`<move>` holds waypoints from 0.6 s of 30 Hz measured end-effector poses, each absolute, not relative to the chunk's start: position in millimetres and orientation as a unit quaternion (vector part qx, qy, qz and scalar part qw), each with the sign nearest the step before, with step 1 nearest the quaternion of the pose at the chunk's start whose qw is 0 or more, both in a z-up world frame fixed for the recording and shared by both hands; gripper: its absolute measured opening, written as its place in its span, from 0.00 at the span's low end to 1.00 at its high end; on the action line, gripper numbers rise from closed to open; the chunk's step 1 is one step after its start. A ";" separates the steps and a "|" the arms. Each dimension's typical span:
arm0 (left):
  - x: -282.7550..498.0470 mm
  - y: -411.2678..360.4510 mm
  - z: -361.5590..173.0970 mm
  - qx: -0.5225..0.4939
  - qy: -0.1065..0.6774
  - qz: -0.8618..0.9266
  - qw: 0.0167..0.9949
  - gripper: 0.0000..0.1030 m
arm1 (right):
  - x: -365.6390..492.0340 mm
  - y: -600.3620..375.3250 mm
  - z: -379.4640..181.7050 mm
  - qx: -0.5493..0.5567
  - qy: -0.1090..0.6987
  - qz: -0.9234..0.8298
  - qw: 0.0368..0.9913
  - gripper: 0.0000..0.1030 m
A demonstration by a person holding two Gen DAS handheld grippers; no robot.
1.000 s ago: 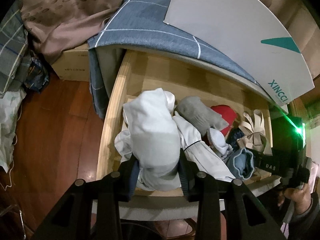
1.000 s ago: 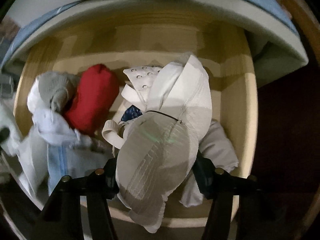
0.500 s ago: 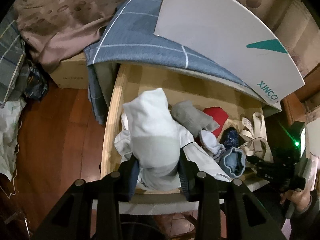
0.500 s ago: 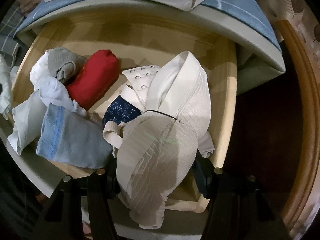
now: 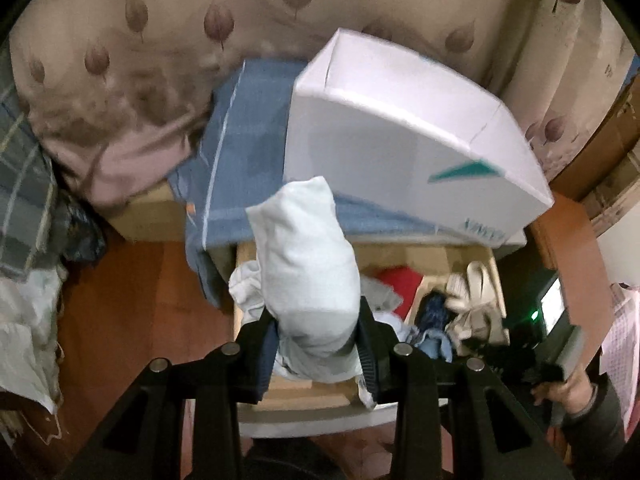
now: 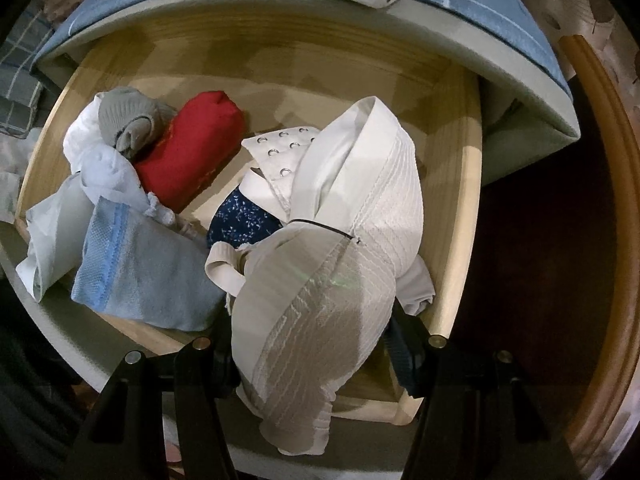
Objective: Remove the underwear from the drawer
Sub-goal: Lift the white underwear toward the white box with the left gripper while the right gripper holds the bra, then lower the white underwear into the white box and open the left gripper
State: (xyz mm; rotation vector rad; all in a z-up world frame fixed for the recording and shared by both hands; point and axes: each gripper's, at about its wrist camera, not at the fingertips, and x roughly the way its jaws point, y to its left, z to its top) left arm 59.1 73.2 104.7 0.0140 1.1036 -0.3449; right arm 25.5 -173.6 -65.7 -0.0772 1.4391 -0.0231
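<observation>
My left gripper (image 5: 318, 344) is shut on a white rolled garment (image 5: 308, 264) and holds it high above the open wooden drawer (image 5: 494, 272). My right gripper (image 6: 312, 344) is shut on a cream ribbed bra (image 6: 340, 264), held just above the drawer's right half (image 6: 464, 216). Inside the drawer lie a red roll (image 6: 192, 152), a grey sock bundle (image 6: 128, 120), a light blue folded piece (image 6: 140, 276), a navy patterned piece (image 6: 244, 220) and white cloth (image 6: 52, 224). The right gripper also shows low at the right of the left wrist view (image 5: 516, 348).
A white shoe box (image 5: 400, 128) lies on a blue checked cloth (image 5: 236, 184) over the drawer unit's top. A brown leaf-print curtain (image 5: 160, 40) hangs behind. Clothes (image 5: 28, 240) pile on the red-brown floor (image 5: 132, 300) at left. A curved wooden rail (image 6: 600, 160) stands at right.
My left gripper has risen and pulled back with the white garment; the drawer looks smaller and lower. My right gripper has lifted the bra slightly and backed away from the drawer.
</observation>
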 end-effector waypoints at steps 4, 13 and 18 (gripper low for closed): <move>70.3 66.6 146.9 0.021 0.490 -0.170 0.855 0.35 | 26.0 -176.4 -63.2 -0.031 0.660 -0.009 0.751 0.54; 119.7 10.7 222.4 0.086 0.418 -0.204 0.881 0.35 | 28.4 -192.6 -64.1 -0.004 0.659 -0.004 0.752 0.55; 153.9 -22.1 221.4 0.104 0.411 -0.222 0.878 0.35 | 30.0 -198.1 -66.0 0.007 0.659 -0.002 0.752 0.56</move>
